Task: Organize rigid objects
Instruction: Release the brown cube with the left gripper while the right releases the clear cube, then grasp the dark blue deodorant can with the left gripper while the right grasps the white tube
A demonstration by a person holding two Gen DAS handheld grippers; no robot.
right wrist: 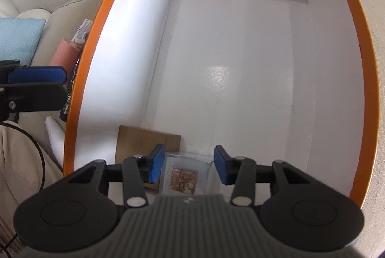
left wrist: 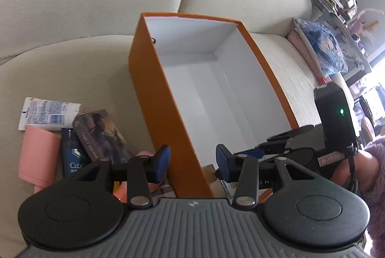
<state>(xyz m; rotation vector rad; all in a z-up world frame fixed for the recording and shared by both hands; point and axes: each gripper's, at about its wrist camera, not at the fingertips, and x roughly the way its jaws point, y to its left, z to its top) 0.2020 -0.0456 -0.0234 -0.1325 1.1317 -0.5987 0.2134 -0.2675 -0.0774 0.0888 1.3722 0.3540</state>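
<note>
With the right gripper point(right wrist: 189, 165) inside the orange box point(right wrist: 96, 46), jaws parted around the clear cube point(right wrist: 185, 176) at the near end beside a brown carton point(right wrist: 142, 140), pads not visibly pressing, we judge placement under way. We should lift straight up without nudging it. Our left gripper point(left wrist: 192, 163) hangs half-open and empty astride the box wall, near the sofa point(left wrist: 72, 60) pile.
</note>
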